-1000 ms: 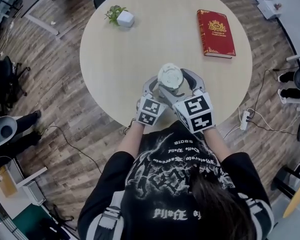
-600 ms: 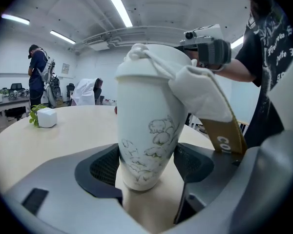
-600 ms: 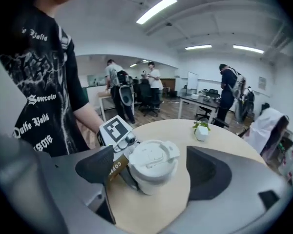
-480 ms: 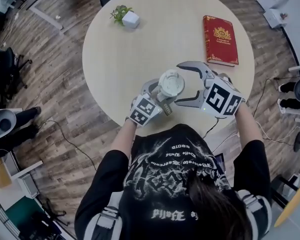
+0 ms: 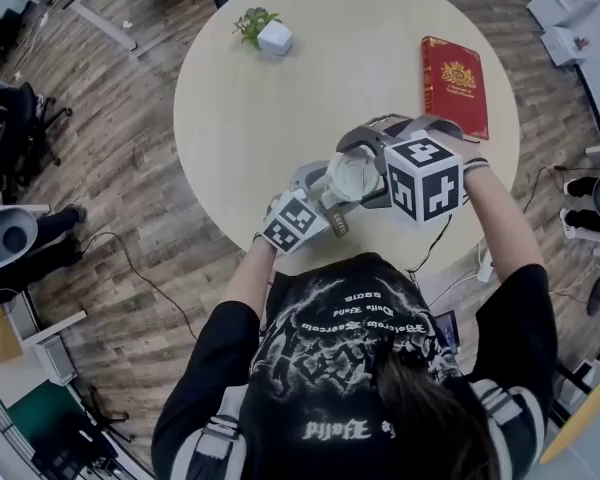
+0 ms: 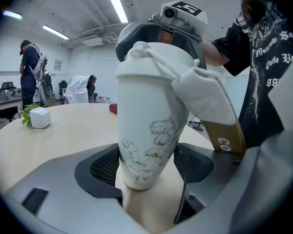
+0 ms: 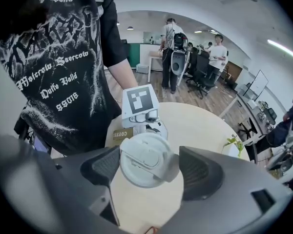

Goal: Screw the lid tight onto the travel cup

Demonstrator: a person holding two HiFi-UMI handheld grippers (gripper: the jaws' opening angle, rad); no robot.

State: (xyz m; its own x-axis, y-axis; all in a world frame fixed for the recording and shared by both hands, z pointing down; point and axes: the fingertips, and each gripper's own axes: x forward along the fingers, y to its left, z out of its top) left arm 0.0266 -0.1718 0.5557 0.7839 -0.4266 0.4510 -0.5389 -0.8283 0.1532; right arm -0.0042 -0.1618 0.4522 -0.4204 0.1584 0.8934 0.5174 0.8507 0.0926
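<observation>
A white travel cup (image 6: pixel 149 130) with a line drawing stands on the round table (image 5: pixel 260 118) near its front edge. Its white lid (image 5: pixel 352 173) sits on top. A white cloth strap (image 6: pixel 205 96) with a brown tag hangs from the rim. My left gripper (image 5: pixel 330 196) is shut on the cup's lower body, both pads (image 6: pixel 105 167) against it. My right gripper (image 7: pixel 149 167) comes from the right and reaches over the top. Its jaws are closing with the lid (image 7: pixel 145 159) between them, and the pads (image 7: pixel 107 165) touch the lid's rim and flap.
A red book (image 5: pixel 455 73) lies at the table's far right. A small plant in a white pot (image 5: pixel 270 33) stands at the far left. The person's body is close behind the table's front edge. Cables and a power strip (image 5: pixel 485 263) lie on the floor at right.
The right gripper let go of the lid and swung out to the right with its jaws wide. It has come back over the lid from a new angle. The left gripper kept its hold.
</observation>
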